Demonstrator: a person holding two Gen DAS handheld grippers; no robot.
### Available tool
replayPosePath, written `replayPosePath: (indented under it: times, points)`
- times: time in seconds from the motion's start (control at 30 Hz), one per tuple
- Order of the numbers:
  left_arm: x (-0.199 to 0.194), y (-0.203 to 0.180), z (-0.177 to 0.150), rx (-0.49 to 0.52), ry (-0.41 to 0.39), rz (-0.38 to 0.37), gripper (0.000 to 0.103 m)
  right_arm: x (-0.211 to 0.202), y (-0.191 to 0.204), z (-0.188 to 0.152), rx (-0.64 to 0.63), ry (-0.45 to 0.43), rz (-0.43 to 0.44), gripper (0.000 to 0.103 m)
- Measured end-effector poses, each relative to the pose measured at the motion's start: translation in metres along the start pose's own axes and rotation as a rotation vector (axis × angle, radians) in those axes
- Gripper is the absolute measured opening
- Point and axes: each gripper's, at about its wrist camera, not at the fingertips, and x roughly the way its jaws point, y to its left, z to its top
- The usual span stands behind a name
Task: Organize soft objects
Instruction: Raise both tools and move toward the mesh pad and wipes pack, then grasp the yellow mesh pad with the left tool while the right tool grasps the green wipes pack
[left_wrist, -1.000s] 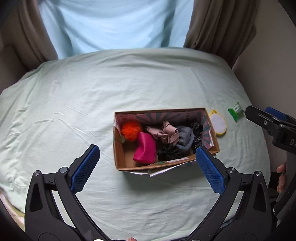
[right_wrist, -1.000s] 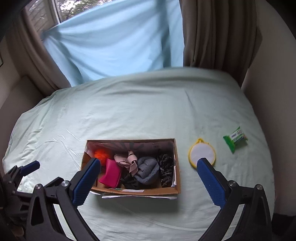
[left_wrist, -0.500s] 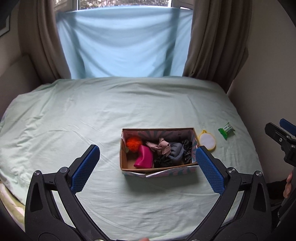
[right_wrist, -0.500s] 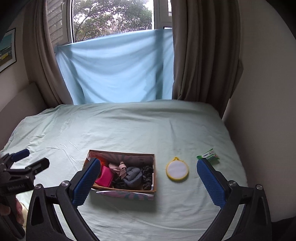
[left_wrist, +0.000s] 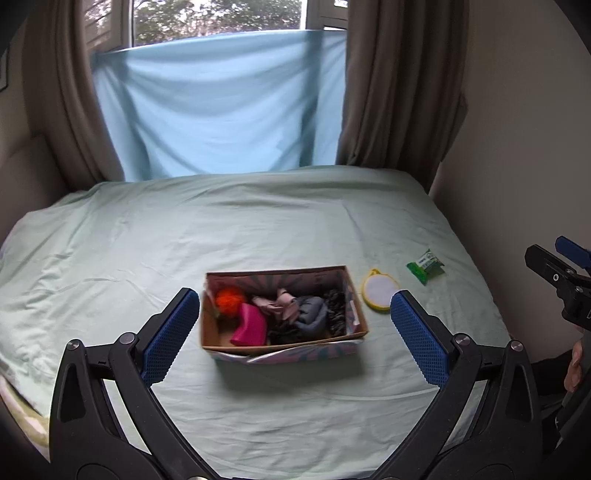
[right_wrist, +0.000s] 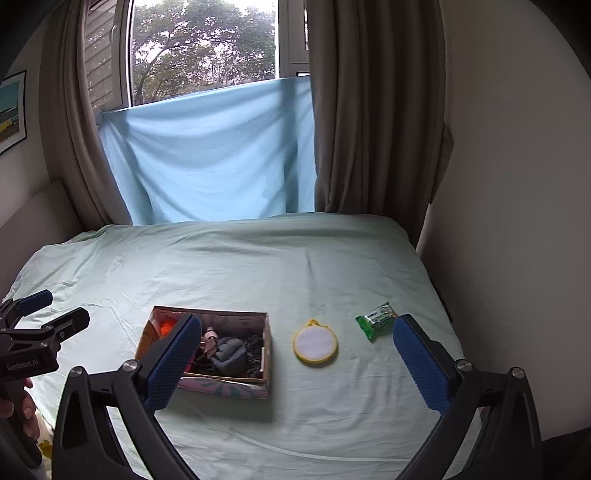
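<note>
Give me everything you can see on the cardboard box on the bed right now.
The cardboard box is an open, lidless rectangular box, plain brown inside, with a pink and teal print on its outer front wall. It sits flat on the pale green bedsheet, slightly skewed. It holds soft items packed together: an orange pom-pom at the left end, a magenta pouch, a pink bow, a grey knit piece and dark fabric. Neither gripper touches it. The round yellow-rimmed pad lies just to its right, apart.
</note>
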Motion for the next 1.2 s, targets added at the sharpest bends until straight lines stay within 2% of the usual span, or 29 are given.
replayPosePath:
  times: [0.3,0.5,0.67,1.0,1.2]
  points:
    - [0.044,-0.096,0.008,0.010,0.050,-0.001,0.103,0.030,-0.087,0.007,0.016,0.047,0.020,0.103]
    - [0.098,-0.154,0.010,-0.025,0.109,0.013,0.103,0.076,-0.146,0.013,-0.016,0.089,0.047,0.103]
    - [0.152,-0.190,0.012,-0.051,0.167,0.014,0.103,0.131,-0.185,0.018,-0.065,0.147,0.077,0.103]
    - [0.268,-0.235,0.006,-0.045,0.302,0.002,0.103,0.253,-0.227,0.014,-0.174,0.296,0.180,0.103]
    - [0.343,-0.246,-0.011,-0.037,0.396,0.002,0.103,0.326,-0.231,0.005,-0.319,0.376,0.253,0.103]
